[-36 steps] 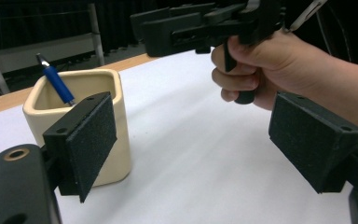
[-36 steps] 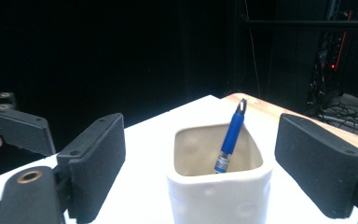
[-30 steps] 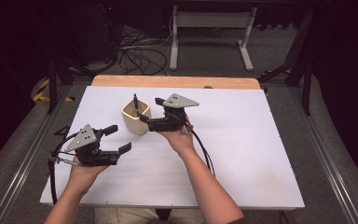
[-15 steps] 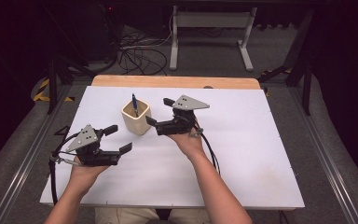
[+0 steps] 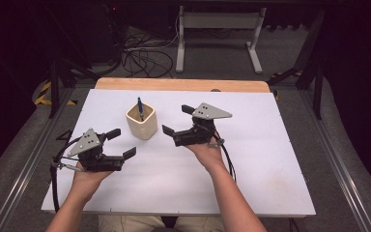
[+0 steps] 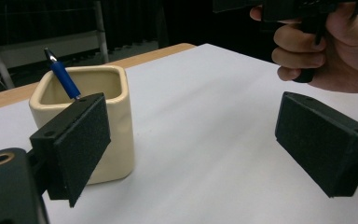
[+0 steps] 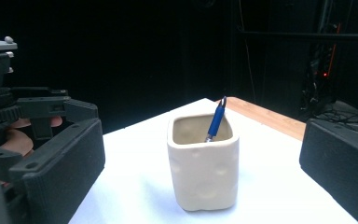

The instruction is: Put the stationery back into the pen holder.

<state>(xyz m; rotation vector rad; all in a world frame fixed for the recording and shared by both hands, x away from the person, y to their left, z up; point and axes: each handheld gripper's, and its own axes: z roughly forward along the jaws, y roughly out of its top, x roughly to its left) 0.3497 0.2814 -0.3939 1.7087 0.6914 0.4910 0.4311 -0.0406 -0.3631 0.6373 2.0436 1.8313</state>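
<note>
Both grippers released, jaws just opened wider with nothing between: left gripper (image 5: 123,143) and right gripper (image 5: 178,121) flank cup (image 5: 141,122) holding pen (image 5: 140,108).

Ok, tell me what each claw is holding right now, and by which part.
Nothing is held. The left claw and right claw are both open and empty; the pen stands in the cup.

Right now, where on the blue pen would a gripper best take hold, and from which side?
Probably the pen by its exposed upper end, from above: it leans inside the cream cup, whose walls hide the lower barrel. The open right gripper is nearest.
</note>
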